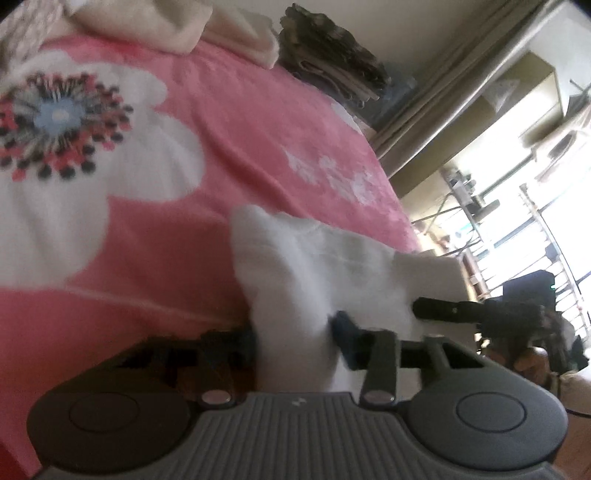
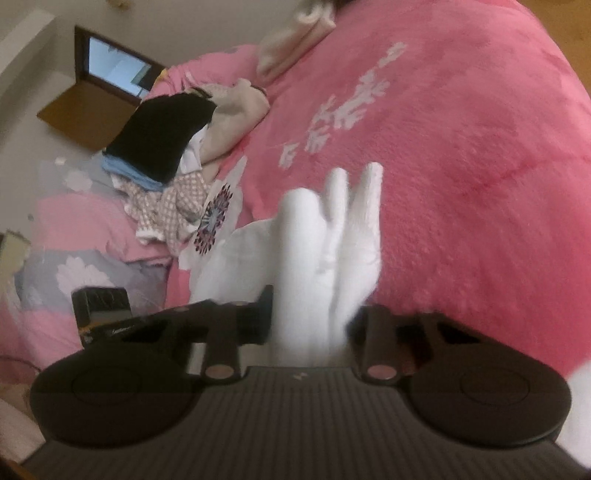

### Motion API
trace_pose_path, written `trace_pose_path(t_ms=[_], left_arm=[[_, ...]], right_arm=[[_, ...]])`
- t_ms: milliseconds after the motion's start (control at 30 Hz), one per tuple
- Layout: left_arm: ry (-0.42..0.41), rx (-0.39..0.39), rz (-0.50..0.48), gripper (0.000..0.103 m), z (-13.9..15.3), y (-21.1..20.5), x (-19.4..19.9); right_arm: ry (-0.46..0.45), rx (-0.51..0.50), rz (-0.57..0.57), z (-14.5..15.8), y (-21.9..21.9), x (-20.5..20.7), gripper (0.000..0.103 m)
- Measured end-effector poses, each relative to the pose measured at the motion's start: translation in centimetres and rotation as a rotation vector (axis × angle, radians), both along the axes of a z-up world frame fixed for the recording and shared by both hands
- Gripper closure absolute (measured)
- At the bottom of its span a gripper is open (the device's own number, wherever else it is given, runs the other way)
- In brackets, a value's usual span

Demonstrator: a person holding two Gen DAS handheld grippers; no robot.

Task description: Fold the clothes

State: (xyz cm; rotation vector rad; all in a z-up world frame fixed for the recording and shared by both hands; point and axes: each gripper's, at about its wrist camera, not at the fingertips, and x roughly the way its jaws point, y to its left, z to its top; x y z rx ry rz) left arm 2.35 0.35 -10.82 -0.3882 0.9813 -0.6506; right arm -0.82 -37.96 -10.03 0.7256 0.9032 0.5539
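A white garment (image 1: 317,266) is bunched between the fingers of my left gripper (image 1: 295,343), which is shut on it above the pink flowered bedspread (image 1: 229,122). The cloth stretches to the right, where my right gripper (image 1: 436,308) also holds it. In the right wrist view my right gripper (image 2: 310,321) is shut on the same white garment (image 2: 332,240), whose folds stick up past the fingers. The fingertips of both grippers are hidden by the cloth.
Folded cream cloth (image 1: 236,33) and a dark folded stack (image 1: 332,59) lie at the bed's far edge. A heap of unfolded clothes (image 2: 173,158) lies on the bed at left. A small black box (image 2: 101,310) sits near it. Shelves and a window (image 1: 517,166) stand beyond the bed.
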Motion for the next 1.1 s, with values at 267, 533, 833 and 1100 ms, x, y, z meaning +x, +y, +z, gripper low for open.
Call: trace_pose_path(t_ms=[267, 533, 833, 1100], left_arm=[[-0.13, -0.07, 0.005, 0.082, 6.7, -0.1, 2.0], [-0.349, -0.076, 0.052, 0.083, 18.7, -1.0, 7.4], [-0.551, -0.038, 0.142, 0.083, 34.0, -2.2, 10.3], [-0.571, -0.057, 0.192, 0.083, 37.7, -1.2, 13.0]], right_arm=[[-0.183, -0.086, -0.04, 6.7, 0.8, -0.8, 0.084], [-0.438, -0.099, -0.108, 17.1, 0.4, 3.8, 0.085], [-0.639, -0.081, -0.146, 32.3, 0.5, 9.5, 0.085], [-0.655, -0.066, -0.173, 37.7, 2.1, 12.5, 0.085]])
